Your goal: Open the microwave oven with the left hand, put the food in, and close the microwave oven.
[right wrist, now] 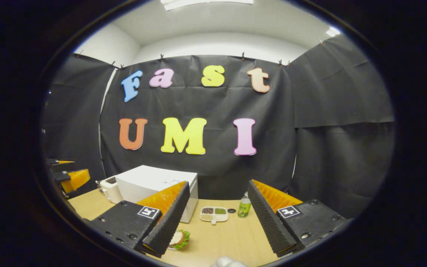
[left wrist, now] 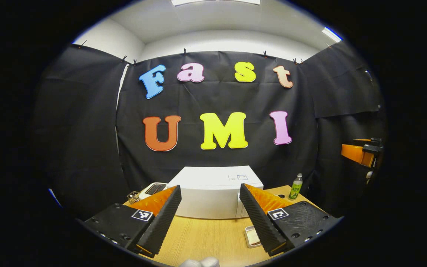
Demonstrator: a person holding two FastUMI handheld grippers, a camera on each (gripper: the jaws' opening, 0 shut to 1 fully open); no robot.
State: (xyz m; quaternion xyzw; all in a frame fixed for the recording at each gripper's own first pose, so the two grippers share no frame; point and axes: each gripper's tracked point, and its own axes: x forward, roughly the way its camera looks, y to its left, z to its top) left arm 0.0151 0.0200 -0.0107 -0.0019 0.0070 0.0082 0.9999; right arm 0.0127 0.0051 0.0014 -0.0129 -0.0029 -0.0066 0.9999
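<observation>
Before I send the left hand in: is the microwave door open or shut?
Shut. The microwave shows as a closed white box in both views, its front face flush, no door swung out. The left hand-held gripper is open, short of it.

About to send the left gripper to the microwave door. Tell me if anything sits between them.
Nothing visible does. In the left gripper view the left gripper is open and aimed at the microwave, with bare table between. The toaster sits left of the microwave, the bottle to its right, both off the path.

On the table (right wrist: 232, 237), a toaster (right wrist: 109, 189) stands left of the microwave (right wrist: 154, 185), a bottle (right wrist: 244, 207) right.
</observation>
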